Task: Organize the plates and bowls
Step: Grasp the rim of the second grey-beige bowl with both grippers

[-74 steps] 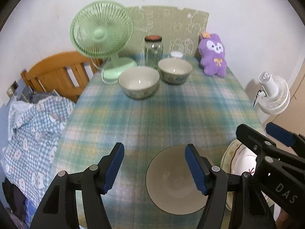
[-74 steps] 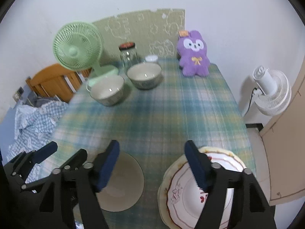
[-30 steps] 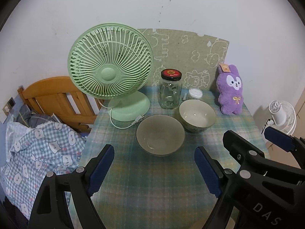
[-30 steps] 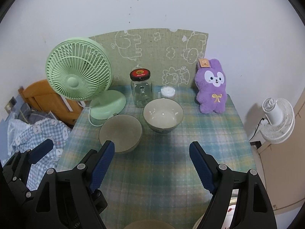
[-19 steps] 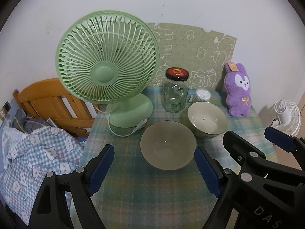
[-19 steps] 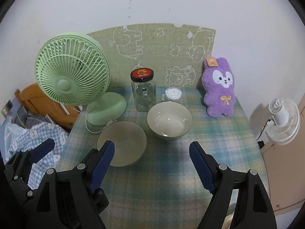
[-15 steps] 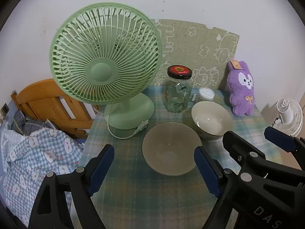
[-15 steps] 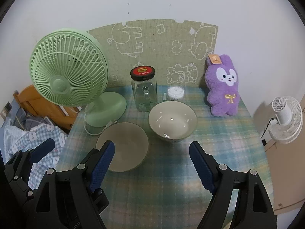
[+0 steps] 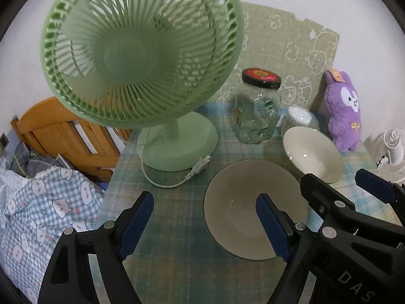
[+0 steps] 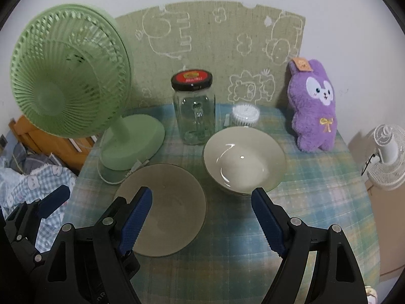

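the wide but closing, empty left gripper (image 9: 205, 224) is nearer the matte grey-green round bowl (image 9: 253, 207) at the table's far-left corner than the wide-open, empty right gripper (image 10: 201, 217).

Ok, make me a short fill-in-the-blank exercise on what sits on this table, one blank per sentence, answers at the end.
1. The glass jar has a black-rimmed lid whose top is ____.
2. The plush rabbit leaning at the back of the table is ____ in colour.
3. The number of bowls in view, the darker bowl and the paler bowl, is ____.
4. The plug lying on the cloth belongs to the ____ desk fan.

Missing words: red; purple; two; green
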{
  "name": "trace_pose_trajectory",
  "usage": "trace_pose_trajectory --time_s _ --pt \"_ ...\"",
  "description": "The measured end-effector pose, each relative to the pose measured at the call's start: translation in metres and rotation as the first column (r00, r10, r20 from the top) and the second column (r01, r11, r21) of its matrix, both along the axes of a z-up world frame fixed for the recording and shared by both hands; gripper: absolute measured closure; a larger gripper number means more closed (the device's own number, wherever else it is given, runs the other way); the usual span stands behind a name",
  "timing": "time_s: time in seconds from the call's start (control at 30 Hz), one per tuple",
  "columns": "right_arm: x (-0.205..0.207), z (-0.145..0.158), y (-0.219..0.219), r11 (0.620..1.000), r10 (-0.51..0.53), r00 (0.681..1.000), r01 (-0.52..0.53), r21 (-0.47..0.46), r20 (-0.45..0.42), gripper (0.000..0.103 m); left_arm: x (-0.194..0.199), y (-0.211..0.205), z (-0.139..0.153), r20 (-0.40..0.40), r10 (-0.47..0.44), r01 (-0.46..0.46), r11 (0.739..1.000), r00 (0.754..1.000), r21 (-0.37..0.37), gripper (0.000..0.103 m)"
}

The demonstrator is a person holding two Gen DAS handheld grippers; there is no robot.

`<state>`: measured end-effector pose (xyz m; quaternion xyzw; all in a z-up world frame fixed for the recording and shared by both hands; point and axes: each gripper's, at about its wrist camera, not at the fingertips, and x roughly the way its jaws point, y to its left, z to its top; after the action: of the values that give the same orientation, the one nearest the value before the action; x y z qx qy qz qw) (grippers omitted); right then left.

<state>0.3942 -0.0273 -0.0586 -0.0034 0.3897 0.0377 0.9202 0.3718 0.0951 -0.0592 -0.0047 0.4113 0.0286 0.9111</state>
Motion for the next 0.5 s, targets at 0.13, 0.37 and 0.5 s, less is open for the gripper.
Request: trace_pose_trajectory --time_s 0.13,0.37,0.5 --pt "0.009 -0.012 0.004 0.999 -0.015 1.0 0.014 -0.03 -0.01 0.02 0.007 -0.001 -0.013 -0.019 -0.008 0.008 1.0 1.0 0.006 0.024" --pt "0.019 -0.031 0.006 0.999 -0.033 0.998 0.032 -0.018 -0.054 0.024 0.016 -0.001 -0.029 -0.053 -0.02 0.02 1.0 0.998 0.002 0.029" --pt "0.025 -0.04 0.01 1.0 -0.021 0.997 0.019 -0.024 -0.072 0.03 0.019 0.0 -0.038 -0.069 -0.026 0.025 1.0 0.997 -0.015 0.035"
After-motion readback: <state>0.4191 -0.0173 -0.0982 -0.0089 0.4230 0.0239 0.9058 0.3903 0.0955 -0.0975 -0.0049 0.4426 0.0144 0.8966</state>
